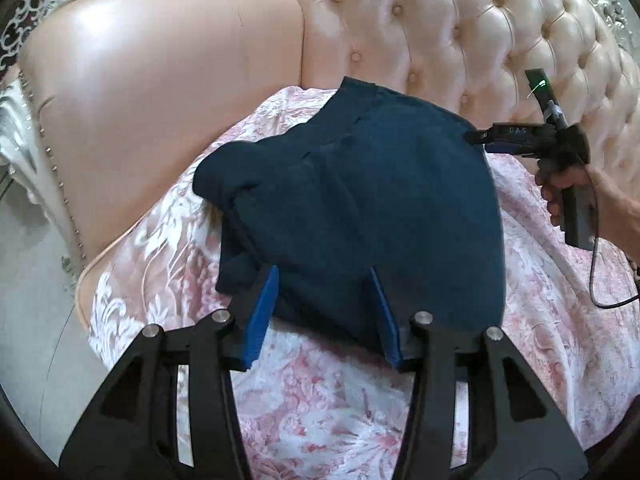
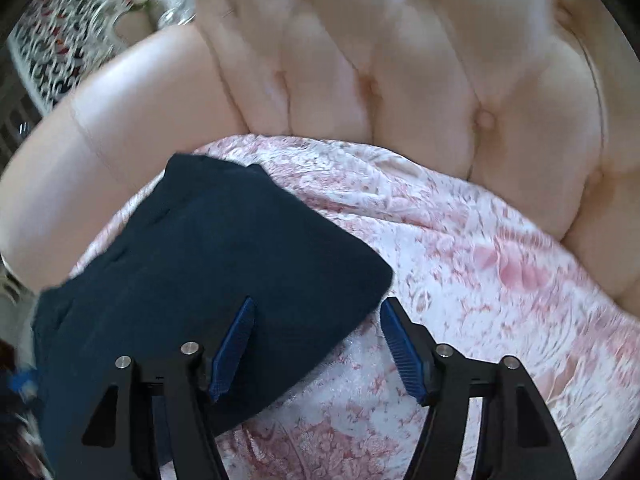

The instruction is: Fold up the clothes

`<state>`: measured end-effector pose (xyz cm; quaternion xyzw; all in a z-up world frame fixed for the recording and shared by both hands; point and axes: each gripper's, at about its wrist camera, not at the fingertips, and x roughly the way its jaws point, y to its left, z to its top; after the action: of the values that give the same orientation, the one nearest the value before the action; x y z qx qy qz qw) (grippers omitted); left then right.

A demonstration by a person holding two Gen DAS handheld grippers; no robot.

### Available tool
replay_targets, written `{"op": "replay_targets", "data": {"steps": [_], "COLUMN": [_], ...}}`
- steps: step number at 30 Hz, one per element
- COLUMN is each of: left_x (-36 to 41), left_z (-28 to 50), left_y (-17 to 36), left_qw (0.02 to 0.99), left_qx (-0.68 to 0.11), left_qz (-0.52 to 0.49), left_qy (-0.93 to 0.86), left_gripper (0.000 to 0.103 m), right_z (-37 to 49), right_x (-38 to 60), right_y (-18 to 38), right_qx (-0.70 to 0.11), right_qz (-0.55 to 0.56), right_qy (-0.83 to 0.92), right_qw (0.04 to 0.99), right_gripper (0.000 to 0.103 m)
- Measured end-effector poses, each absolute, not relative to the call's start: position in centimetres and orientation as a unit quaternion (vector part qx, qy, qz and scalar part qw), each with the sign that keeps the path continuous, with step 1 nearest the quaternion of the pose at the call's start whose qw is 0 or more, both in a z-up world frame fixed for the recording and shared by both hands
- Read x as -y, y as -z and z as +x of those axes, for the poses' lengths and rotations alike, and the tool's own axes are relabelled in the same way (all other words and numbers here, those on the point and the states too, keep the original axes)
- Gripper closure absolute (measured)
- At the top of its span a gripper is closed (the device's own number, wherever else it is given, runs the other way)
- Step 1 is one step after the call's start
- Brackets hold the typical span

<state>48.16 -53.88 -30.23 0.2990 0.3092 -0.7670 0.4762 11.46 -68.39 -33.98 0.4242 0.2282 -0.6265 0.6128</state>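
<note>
- Dark navy garment [image 1: 352,200] lies folded, slightly rumpled, on the pink floral cover [image 1: 320,400].
- Left gripper [image 1: 324,284] angles downward, jaws apart over its near edge (nothing pinched).
- Right gripper [image 2: 316,308] likewise spread, empty.

A dark navy garment [image 1: 360,200] lies on a pink-and-white floral cover [image 1: 320,400]. Behind is a glossy pale-pink tufted sofa [image 1: 460,20]. Both black grippers carry blue pads [image 2: 234,348].

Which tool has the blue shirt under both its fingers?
The left tool. Both its blue fingers sit over the folded dark blue shirt. The right tool has only one finger over it; the other is over the pink flowery cover.
</note>
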Motion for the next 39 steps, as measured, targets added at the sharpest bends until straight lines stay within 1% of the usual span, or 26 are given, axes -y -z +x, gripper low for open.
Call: {"op": "replay_targets", "data": {"steps": [3,6,11,12,13,14,15,16,19,20,22,24,30,39], "left_x": [53.1,52.1,49.1,48.3,47.6,46.8,45.7,44.5,41.0,39.8,37.7,35.6,31.8,30.9], "left_z": [49.1,49.7,49.6,49.4,49.2,49.0,48.7,48.5,48.2,48.1,47.9,47.7,47.2,46.8], "left_y": [29.4,28.2,25.1,24.2,23.3,22.3,21.0,19.8,16.5,15.6,14.2,13.3,11.8,10.0], "left_qw": [0.477,0.481,0.486,0.489,0.491,0.493,0.499,0.507,0.52,0.522,0.528,0.536,0.534,0.539], "left_qx": [-0.315,-0.316,-0.324,-0.324,-0.323,-0.32,-0.312,-0.303,-0.286,-0.28,-0.265,-0.255,-0.249,-0.239], "left_qz": [0.276,0.275,0.27,0.266,0.262,0.258,0.252,0.244,0.223,0.222,0.225,0.228,0.23,0.226], "left_qy": [0.773,0.77,0.765,0.765,0.765,0.767,0.768,0.769,0.773,0.775,0.775,0.772,0.774,0.776], "left_gripper": [0.053,0.053,0.051,0.046,0.036,0.029,0.018,0.011,0.002,0.001,0.001,0.001,0.001,0.001], "right_z": [10.4,10.4,13.6,14.6,15.5,16.6,17.6,18.5,21.6,22.8,24.7,26.2,28.8,30.3], "right_x": [67.6,66.2,60.3,58.8,57.4,55.5,53.5,51.9,47.1,45.6,42.8,40.3,35.7,33.0], "right_y": [33.1,31.8,27.1,26.1,25.1,23.9,22.6,21.8,19.2,18.5,17.2,16.2,14.9,12.7], "right_qx": [-0.196,-0.199,-0.177,-0.167,-0.156,-0.147,-0.138,-0.132,-0.128,-0.139,-0.155,-0.159,-0.207,-0.22], "right_qz": [0.423,0.408,0.348,0.335,0.322,0.31,0.297,0.287,0.27,0.265,0.256,0.248,0.258,0.244], "right_qy": [0.645,0.65,0.667,0.67,0.674,0.68,0.687,0.694,0.696,0.694,0.689,0.682,0.67,0.654], "right_qw": [0.606,0.609,0.635,0.641,0.646,0.648,0.649,0.647,0.653,0.655,0.66,0.669,0.665,0.681], "right_gripper": [0.036,0.036,0.036,0.036,0.035,0.031,0.025,0.022,0.018,0.014,0.0,0.0,0.0,0.0]}}
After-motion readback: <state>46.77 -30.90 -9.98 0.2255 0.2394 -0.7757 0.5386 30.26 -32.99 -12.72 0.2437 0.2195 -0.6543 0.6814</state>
